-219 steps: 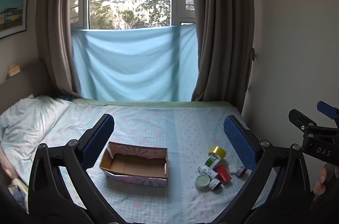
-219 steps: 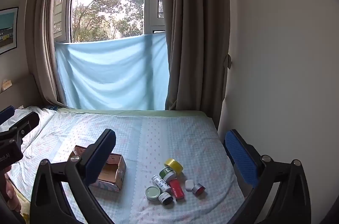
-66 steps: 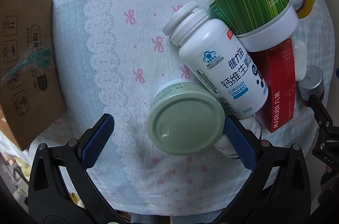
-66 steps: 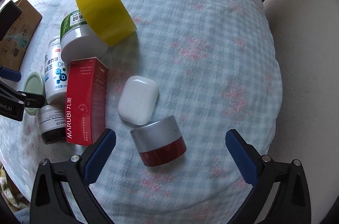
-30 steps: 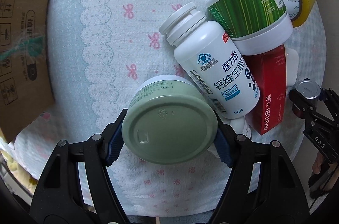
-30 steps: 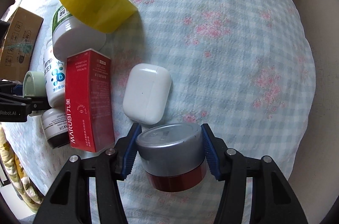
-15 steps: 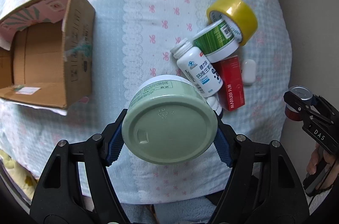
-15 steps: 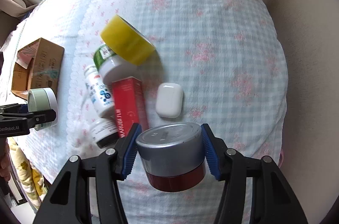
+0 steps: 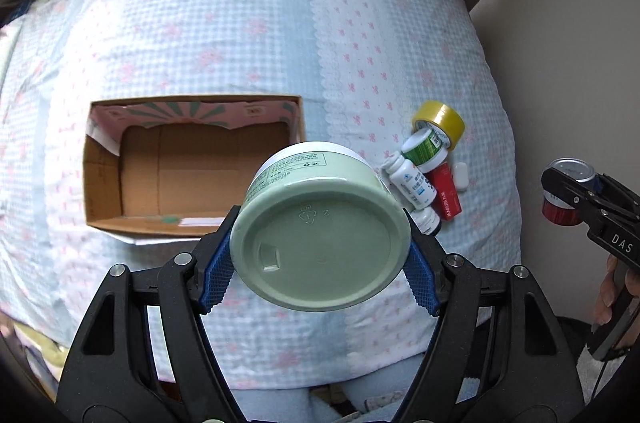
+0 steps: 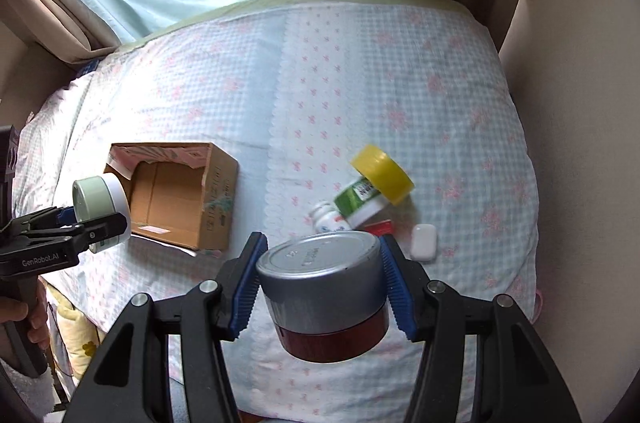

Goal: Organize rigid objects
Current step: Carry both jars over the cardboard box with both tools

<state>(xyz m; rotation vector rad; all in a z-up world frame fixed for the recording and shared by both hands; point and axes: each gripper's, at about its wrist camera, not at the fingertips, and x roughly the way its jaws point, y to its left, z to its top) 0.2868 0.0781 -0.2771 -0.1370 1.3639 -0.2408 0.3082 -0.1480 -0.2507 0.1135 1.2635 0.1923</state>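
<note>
Both grippers have risen well above the bed (image 9: 248, 35) since a second ago, each carrying its jar up with it, so the whole blue-and-white checked bedspread with pink bows now shows below them. On the bed's left part sits an open brown cardboard box (image 9: 192, 175) with a pink printed inner flap, nothing visible inside. The left gripper (image 9: 320, 255) has its blue-padded jaws clamped on a pale green round plastic jar (image 9: 320, 235), which hangs in the air in front of the box's near right corner. The right gripper (image 10: 322, 283) has its jaws clamped on a smaller round jar with a silver lid and dark red base (image 10: 324, 287), held above the bed's near edge. Still lying on the bedspread to the right of the box, clustered together, are a yellow tape roll (image 10: 382, 173), a green-and-white tub (image 10: 358, 201), a white pill bottle (image 9: 410, 179), a red carton (image 9: 446, 193) and a small white earbud case (image 10: 424, 241).
</note>
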